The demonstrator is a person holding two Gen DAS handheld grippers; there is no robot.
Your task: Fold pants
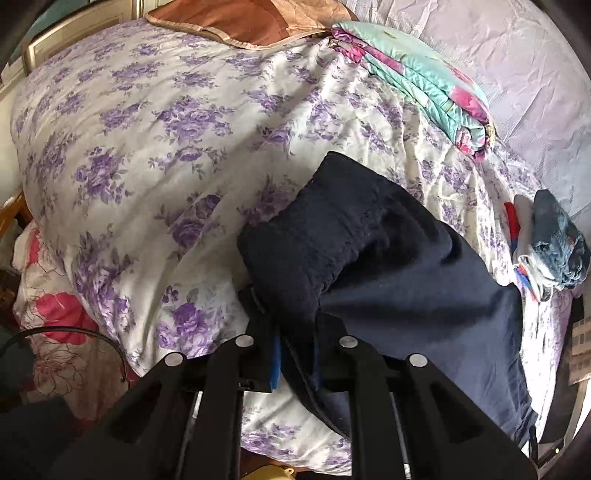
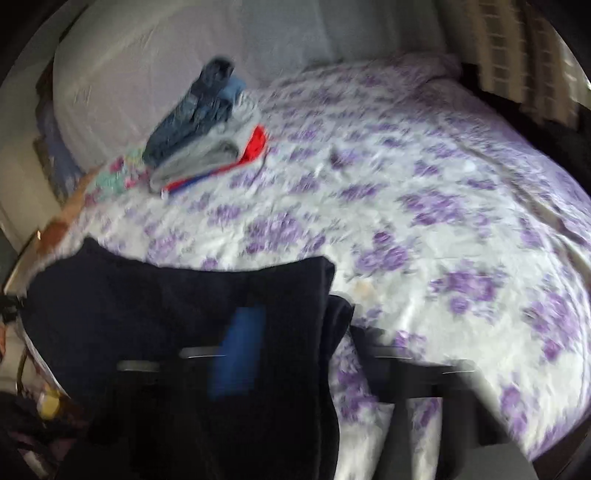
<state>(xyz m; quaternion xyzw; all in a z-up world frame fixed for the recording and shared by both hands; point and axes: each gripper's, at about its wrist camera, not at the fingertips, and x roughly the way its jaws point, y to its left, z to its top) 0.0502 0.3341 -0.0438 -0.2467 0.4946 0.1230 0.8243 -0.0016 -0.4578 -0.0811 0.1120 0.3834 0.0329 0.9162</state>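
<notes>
Dark navy pants lie on a bed with a purple-flowered cover. In the left wrist view their ribbed waistband end is folded back on itself. My left gripper is shut on the pants' near edge, the cloth pinched between its blue pads. In the blurred right wrist view the pants hang in front of the camera and drape over my right gripper. One blue pad shows against the cloth, and the gripper seems shut on the pants.
A folded teal and pink quilt and a brown pillow lie at the head of the bed. A stack of folded clothes, jeans on top, sits by the wall; it also shows in the left wrist view.
</notes>
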